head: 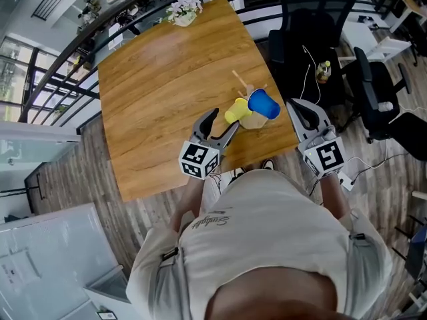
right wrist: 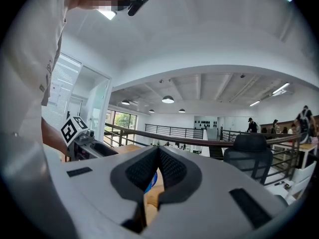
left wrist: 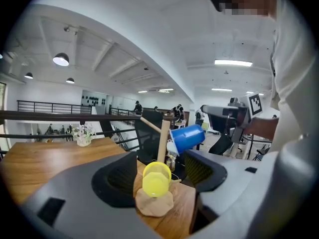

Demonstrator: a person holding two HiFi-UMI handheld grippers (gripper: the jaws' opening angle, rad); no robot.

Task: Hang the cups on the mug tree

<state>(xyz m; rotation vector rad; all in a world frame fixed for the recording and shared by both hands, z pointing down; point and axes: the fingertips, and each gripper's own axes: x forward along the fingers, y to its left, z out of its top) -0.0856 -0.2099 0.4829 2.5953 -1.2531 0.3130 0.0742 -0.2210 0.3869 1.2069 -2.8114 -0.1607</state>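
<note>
Now on mug tree [head: 253, 121]: blue cup [head: 264, 104], yellow cup [head: 237, 111]

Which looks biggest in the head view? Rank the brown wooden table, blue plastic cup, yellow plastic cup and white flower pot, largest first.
1. The brown wooden table.
2. The blue plastic cup and the white flower pot: about alike, and the pot sits farther from the camera, so unranked.
3. The yellow plastic cup, slightly smaller.

Plenty of bare tabletop [head: 167, 79] left of and beyond the mug tree [head: 253, 121], just a flower pot [head: 183, 11] way off at the far edge, but tight on the right: blue cup [head: 264, 104] sticking out that side, black office chairs [head: 310, 32] crowding past the table's edge.
</note>
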